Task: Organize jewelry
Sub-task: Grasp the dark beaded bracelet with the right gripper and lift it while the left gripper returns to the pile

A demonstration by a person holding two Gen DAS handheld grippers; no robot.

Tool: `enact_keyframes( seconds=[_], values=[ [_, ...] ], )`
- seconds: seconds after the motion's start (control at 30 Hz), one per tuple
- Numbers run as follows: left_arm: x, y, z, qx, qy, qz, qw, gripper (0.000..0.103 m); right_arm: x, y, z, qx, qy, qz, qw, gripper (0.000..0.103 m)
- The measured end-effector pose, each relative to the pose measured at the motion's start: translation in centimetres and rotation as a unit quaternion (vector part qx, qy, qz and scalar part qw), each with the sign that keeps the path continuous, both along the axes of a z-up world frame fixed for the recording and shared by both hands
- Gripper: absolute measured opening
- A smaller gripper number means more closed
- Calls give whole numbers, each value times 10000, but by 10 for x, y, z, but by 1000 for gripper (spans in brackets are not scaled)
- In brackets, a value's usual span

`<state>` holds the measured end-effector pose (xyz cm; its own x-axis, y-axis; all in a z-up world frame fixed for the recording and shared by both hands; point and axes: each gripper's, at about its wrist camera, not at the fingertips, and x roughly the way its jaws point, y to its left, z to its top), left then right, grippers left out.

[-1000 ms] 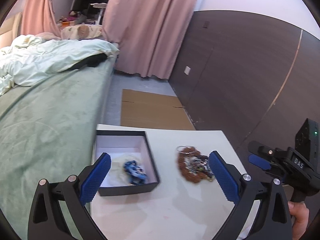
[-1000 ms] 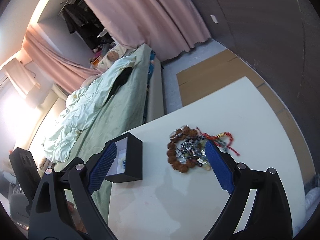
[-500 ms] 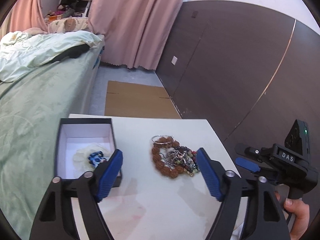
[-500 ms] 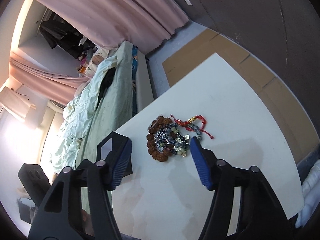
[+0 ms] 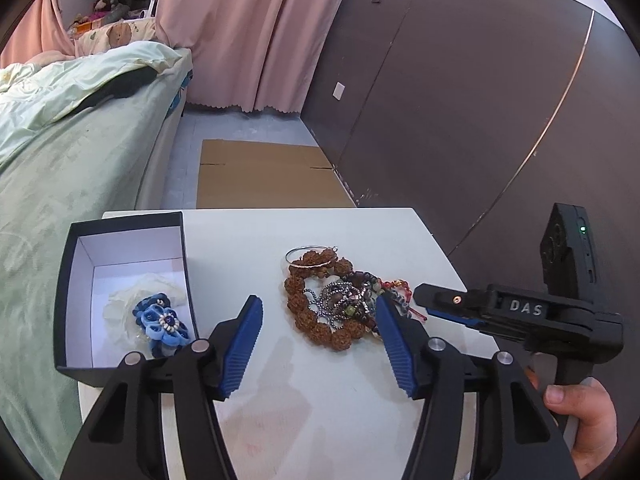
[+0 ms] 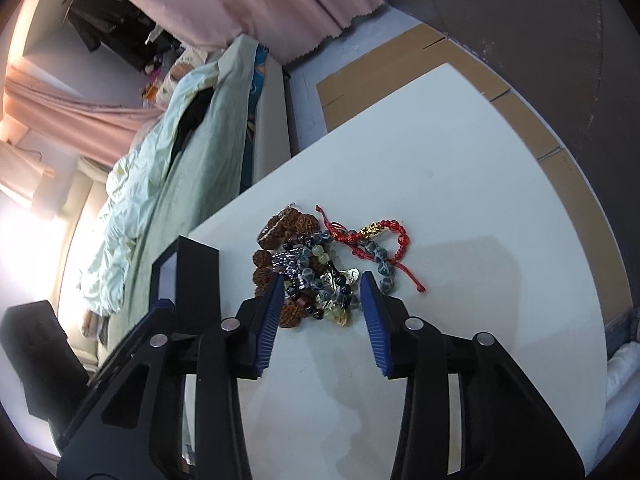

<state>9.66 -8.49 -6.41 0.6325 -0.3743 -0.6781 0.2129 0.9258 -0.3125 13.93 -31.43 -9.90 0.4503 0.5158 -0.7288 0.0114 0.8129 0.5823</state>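
A tangled pile of jewelry (image 5: 332, 300) lies on the white table (image 5: 320, 400): brown seed beads, a silver chain, a thin bangle, dark beads and a red cord bracelet (image 6: 372, 236). A black open box (image 5: 76, 280) stands at the table's left and holds a blue flower piece (image 5: 162, 322) on white cloth. My left gripper (image 5: 318, 316) is open and empty just before the pile. My right gripper (image 6: 320, 284) is open, its jaws either side of the pile's near edge (image 6: 316, 280). It also shows at the right of the left wrist view (image 5: 516, 312).
A bed with a green cover (image 5: 60, 168) runs along the table's left side. Flat cardboard (image 5: 264, 172) lies on the floor beyond the table. A dark panelled wall (image 5: 460, 100) stands to the right, pink curtains (image 5: 248, 32) behind.
Both grippers moved in toward the jewelry pile. The left one swung right from the box. The right one came down close until its jaws flank the pile.
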Motion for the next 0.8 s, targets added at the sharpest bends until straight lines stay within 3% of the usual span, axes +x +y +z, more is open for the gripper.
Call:
enact_keyframes(
  seconds=[0.37,0.4,0.47,0.8],
  values=[
    [23,4,-8,-97,91,53,9999,56,23,20,-25,-393,179,253,9987,32],
    [25,4,-9,-102,100,56,9999,56,24,20,-25,-362,164,251,9989,30],
    [28,4,-11,-117,123,61,9998,56,25,20,-23,-290,156,304,9990,8],
    [32,2,-15,-124,174,55,9998,56,12,3,8,620,-228,295,9974,8]
  ],
)
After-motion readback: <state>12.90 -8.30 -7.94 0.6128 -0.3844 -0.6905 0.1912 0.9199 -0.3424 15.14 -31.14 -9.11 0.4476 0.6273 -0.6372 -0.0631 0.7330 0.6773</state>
